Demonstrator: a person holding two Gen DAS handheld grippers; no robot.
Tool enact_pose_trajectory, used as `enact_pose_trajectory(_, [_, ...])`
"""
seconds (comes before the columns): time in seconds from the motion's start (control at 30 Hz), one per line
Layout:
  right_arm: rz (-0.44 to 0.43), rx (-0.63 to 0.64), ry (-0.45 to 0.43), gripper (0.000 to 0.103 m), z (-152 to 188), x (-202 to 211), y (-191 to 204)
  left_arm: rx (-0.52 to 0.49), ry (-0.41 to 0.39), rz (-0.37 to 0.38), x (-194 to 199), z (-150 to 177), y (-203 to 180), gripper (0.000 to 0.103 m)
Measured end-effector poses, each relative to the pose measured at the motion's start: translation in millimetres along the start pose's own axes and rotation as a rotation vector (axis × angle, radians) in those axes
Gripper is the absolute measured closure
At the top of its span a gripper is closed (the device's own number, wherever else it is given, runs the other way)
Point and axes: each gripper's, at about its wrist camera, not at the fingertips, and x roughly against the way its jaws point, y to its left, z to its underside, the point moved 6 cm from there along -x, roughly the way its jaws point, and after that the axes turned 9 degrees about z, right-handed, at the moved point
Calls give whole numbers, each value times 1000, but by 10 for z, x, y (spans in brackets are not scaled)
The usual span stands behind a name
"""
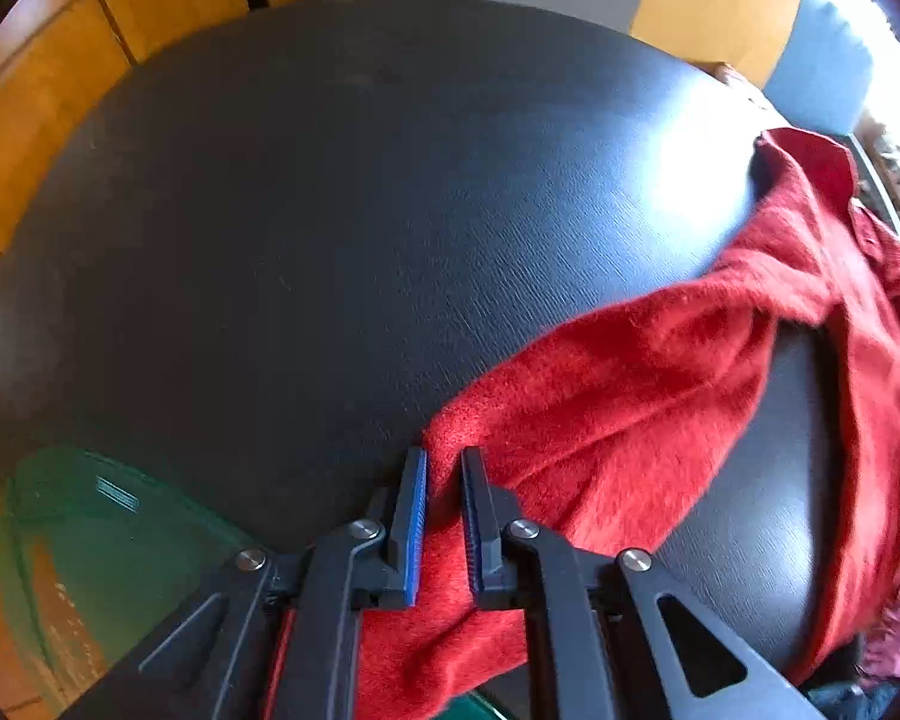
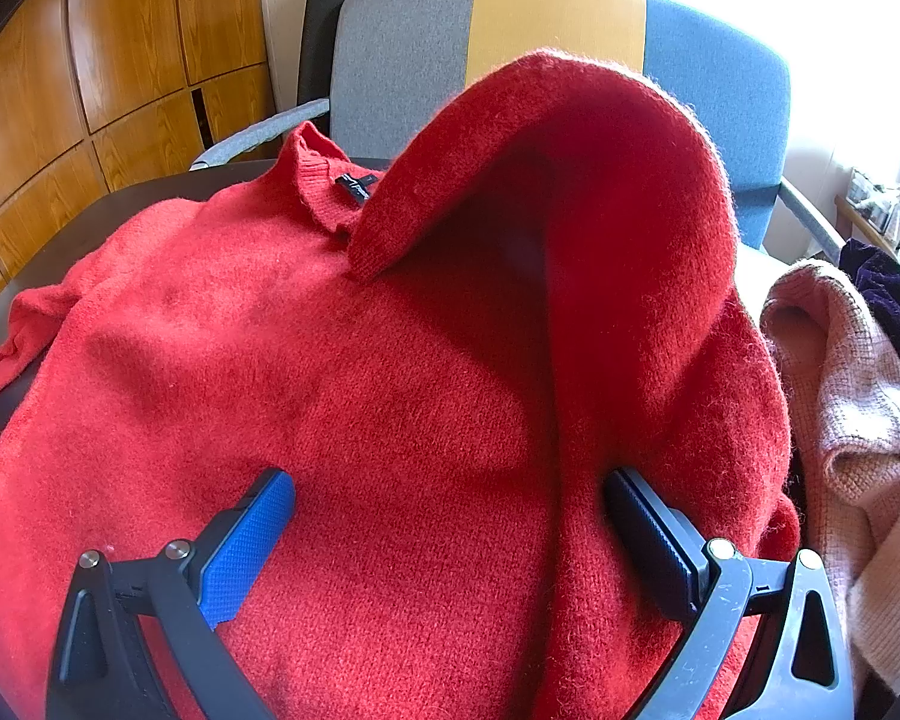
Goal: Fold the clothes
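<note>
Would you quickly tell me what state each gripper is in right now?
Left gripper: closed on the red sweater sleeve.
Right gripper: open, jaws wide over the sweater, gripping nothing.

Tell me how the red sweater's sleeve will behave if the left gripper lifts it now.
Likely floppy: the red sweater drapes in soft folds, and its sleeve sags across the dark table. The fuzzy knit should grip well in the left gripper, shut on the cuff. Lifting probably drags the body along, since the right gripper is open.

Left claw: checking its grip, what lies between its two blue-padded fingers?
In the left wrist view, the left claw is shut on the fuzzy red knit sweater's sleeve over the black table.
</note>
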Motion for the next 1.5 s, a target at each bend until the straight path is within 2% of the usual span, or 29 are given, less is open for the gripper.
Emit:
enact_pose_trajectory(0.1, [0, 1, 0, 0, -4, -1, 1, -24, -82, -74, 180, -126, -74, 95])
enact_pose_trajectory(0.2, [0, 0, 0, 0, -3, 2, 5, -40, -268, -144, 661, -343, -171, 95])
enact_pose_trajectory(0.27, [0, 1, 0, 0, -3, 1, 6, -82, -441, -218, 1116, -429, -302, 95])
enact_pose_trajectory(0.37, [-1, 1, 0, 0, -7, -8, 1, -175, -616, -314, 1528, -369, -569, 95])
enact_pose_trajectory(0.4, [-1, 1, 0, 0, -8, -11, -2, -192, -624, -344, 1533, -326, -589, 94])
enact_pose_trajectory(0.47, [-2, 2, 0, 0, -13, -16, -10, -202, -550, -399, 1294, -202, -496, 94])
enact_pose_trajectory(0.53, [-3, 2, -1, 0, -15, -19, -14, -158, -438, -407, 921, -42, -344, 94])
enact_pose_trajectory(0.6, [-4, 2, -1, 0, -17, -23, -20, -107, -364, -378, 709, 195, -164, 94])
enact_pose_trajectory(0.73, [-10, -2, -3, 0, -18, -26, -37, -37, -325, -271, 720, 716, 11, 92])
enact_pose_trajectory(0.8, [-13, -2, -3, 0, -22, -30, -50, 39, -335, -165, 791, 871, 59, 90])
enact_pose_trajectory(0.87, [-14, -3, -4, 0, -22, -27, -58, 154, -363, -11, 894, 1021, 152, 88])
enact_pose_trajectory(1.0, [-15, -2, -5, 0, -30, -30, -77, 475, -460, 321, 1180, 1322, 492, 83])
enact_pose_trajectory(1.07, [-14, -1, -5, 0, -31, -28, -74, 651, -485, 482, 1206, 1450, 702, 70])
enact_pose_trajectory(1.13, [-13, -1, -5, 0, -30, -23, -68, 807, -465, 572, 1185, 1600, 881, 63])
enact_pose_trajectory(1.17, [-13, 0, -5, 0, -31, -20, -67, 878, -430, 566, 1141, 1683, 959, 62])
enact_pose_trajectory(1.2, [-12, 0, -5, 0, -33, -20, -66, 910, -394, 520, 1096, 1724, 1018, 62])
enact_pose_trajectory(1.23, [-12, 0, -5, 0, -33, -17, -61, 925, -357, 459, 1069, 1752, 1071, 62])
enact_pose_trajectory(1.27, [-11, 1, -5, 0, -33, -13, -56, 933, -332, 430, 1052, 1752, 1103, 61])
enact_pose_trajectory(1.4, [-9, 2, -4, 0, -32, -16, -51, 936, -266, 412, 1027, 1616, 1177, 56])
enact_pose_trajectory(1.5, [-9, 3, -4, 0, -31, -19, -50, 933, -162, 395, 832, 1423, 1204, 56])
